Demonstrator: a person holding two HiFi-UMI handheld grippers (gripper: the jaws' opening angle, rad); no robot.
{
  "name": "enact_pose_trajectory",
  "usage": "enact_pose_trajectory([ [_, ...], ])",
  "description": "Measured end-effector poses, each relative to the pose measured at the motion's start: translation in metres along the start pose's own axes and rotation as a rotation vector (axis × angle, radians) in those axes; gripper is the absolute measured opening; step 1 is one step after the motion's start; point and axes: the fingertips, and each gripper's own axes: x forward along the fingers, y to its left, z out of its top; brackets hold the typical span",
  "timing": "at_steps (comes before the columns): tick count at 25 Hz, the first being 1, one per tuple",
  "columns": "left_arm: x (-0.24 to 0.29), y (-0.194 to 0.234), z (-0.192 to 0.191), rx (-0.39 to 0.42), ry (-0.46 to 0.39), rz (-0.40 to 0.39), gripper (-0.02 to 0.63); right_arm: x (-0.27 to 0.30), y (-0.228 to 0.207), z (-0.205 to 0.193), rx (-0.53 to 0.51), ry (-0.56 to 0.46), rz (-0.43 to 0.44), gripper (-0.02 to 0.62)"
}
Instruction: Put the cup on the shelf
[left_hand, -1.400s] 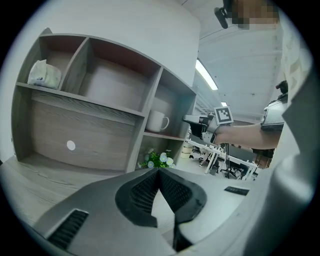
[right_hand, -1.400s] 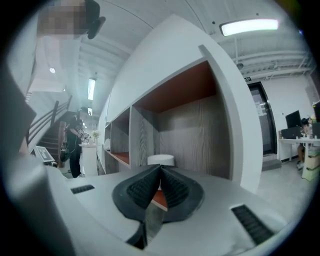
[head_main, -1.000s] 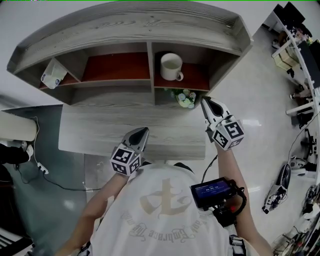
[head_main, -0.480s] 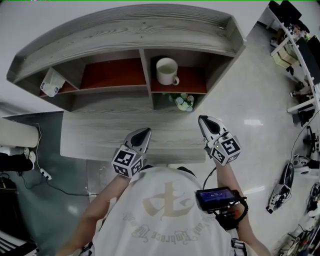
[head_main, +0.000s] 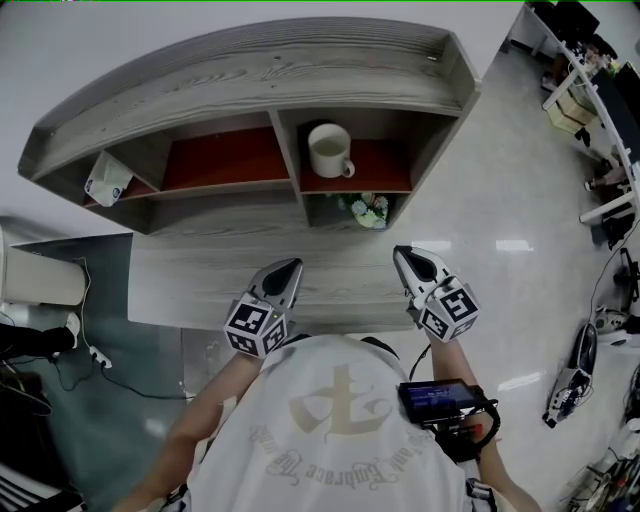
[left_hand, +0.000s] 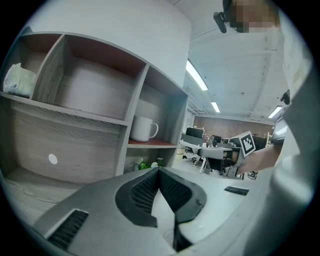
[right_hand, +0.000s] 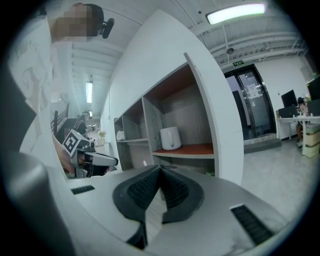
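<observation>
**Pulled back from the shelf (head_main: 250, 70): the right gripper (head_main: 402, 254)**

Since the earlier frame, the right gripper has been drawn away from the shelf and lowered toward the person.

A white packet (head_main: 107, 185) is seen in the shelf's far left compartment. The left gripper (head_main: 288, 268) is held over the near edge of the desk (head_main: 190, 290), its jaws pressed together with nothing between them. The cup (head_main: 328, 150) is stood upright in the upper right compartment and is touched by neither gripper. Small flowers (head_main: 368, 208) are kept in the compartment just below it. The right gripper is held at the desk's right edge, its jaws also pressed together and empty.
</observation>
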Motion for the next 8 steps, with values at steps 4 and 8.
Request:
enact_pose_trajectory([
  [4, 0.001, -0.003, 0.0, 0.004, 0.003, -0.006, 0.002, -0.002, 0.001, 0.0, 0.0, -0.003, 0.005, 0.003],
  [8, 0.002, -0.013, 0.0, 0.006, 0.009, -0.011, 0.002, -0.012, -0.001, 0.001, 0.004, -0.002, 0.005, 0.003],
])
